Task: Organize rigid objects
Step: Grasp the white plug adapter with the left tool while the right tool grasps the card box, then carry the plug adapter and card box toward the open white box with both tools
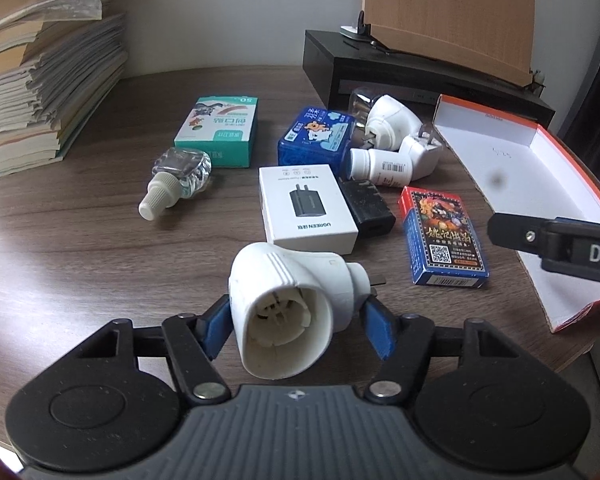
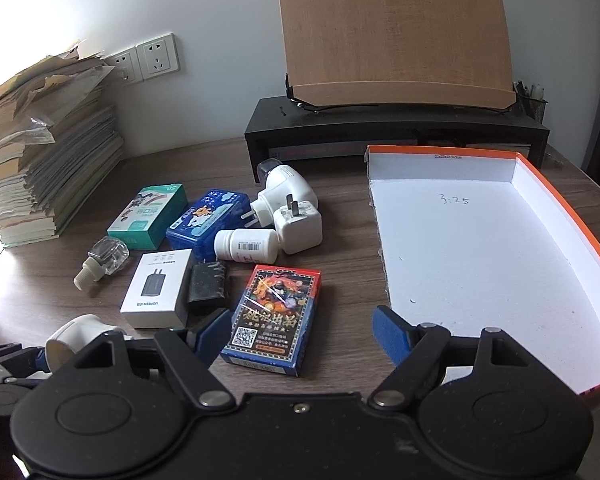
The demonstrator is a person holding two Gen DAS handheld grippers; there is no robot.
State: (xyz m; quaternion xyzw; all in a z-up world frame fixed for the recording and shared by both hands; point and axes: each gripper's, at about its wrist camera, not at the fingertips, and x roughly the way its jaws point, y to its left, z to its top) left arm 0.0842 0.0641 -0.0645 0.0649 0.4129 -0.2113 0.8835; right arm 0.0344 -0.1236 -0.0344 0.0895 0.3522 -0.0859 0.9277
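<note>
The left gripper (image 1: 296,320) has the white plug (image 1: 284,308) between its two blue pads (image 1: 216,330). The pads squeeze it from both sides, and its round open end faces the camera. It sits low over the brown table (image 1: 80,264), near the white box (image 1: 306,208). The right gripper (image 2: 300,340) has its fingers wide apart and holds nothing. The card box (image 2: 274,320) lies on the table between them, close to the left finger. The orange tray (image 2: 480,248) lies to the right.
</note>
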